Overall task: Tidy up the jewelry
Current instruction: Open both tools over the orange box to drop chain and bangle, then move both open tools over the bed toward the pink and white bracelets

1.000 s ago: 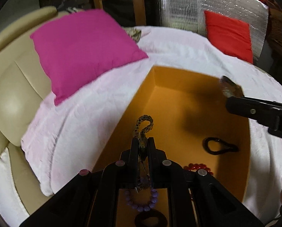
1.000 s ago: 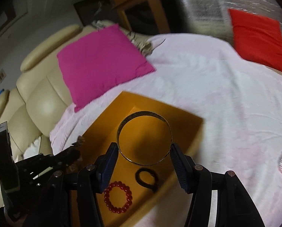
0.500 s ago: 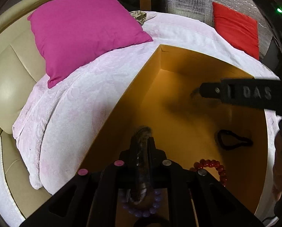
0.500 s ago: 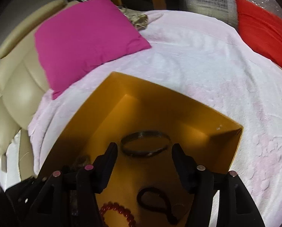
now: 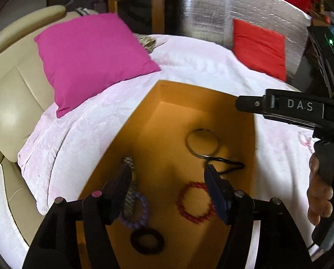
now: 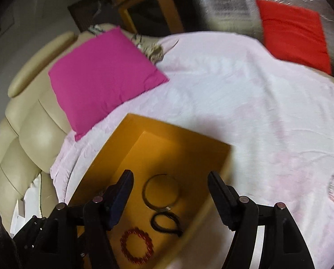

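A cream sofa carries a pale pink cover, with a magenta cushion at its left edge and a red cushion at the far right; silver foil sheeting and a wooden cabinet stand behind. On the cover sits an open orange box. Both tools hang above it with fingers spread wide and nothing between them: the left gripper over the box's near half, the right gripper over its middle. Inside, a thin metal bangle lies toward the far end, between the right fingertips in that view. A black cord loop touches its near edge. Nearer lie a red bead bracelet, a purple bead bracelet, a braided strand beside the left finger, and a black ring.
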Demonstrator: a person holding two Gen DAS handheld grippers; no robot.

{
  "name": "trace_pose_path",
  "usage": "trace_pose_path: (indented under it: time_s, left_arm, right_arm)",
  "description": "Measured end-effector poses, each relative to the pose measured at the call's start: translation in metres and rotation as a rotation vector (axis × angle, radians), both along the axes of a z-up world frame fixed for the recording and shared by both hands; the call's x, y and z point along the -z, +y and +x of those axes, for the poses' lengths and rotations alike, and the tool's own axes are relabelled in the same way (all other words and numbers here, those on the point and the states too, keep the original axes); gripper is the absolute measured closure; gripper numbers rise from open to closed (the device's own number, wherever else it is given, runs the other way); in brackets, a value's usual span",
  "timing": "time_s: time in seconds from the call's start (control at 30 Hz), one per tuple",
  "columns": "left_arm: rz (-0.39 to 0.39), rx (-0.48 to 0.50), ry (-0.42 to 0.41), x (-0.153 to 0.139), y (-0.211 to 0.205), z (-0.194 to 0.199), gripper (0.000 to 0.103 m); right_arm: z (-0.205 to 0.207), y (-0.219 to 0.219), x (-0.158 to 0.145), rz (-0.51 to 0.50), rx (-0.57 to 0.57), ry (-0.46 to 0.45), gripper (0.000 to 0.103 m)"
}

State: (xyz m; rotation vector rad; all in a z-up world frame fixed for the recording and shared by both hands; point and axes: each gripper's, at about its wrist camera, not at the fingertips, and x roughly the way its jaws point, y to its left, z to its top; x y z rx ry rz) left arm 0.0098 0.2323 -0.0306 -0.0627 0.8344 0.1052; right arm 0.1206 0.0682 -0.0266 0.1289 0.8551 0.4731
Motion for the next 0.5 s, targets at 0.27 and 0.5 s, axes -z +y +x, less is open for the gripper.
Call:
trace_pose_path:
  time_s: [0.27,0.5]
  left_arm:
    - [-0.059,0.012,-0.072,-0.042,-0.033,-0.051,0.026]
    - [-0.067,-0.002,-0.173,-0.089,-0.05,-0.11,0.023]
  right_arm:
    - [-0.057,-0.079,-0.02,0.013,0.131,-0.031,0.031]
    - [-0.129,-0.132,-0.047,0.034,0.231,-0.074,0.031]
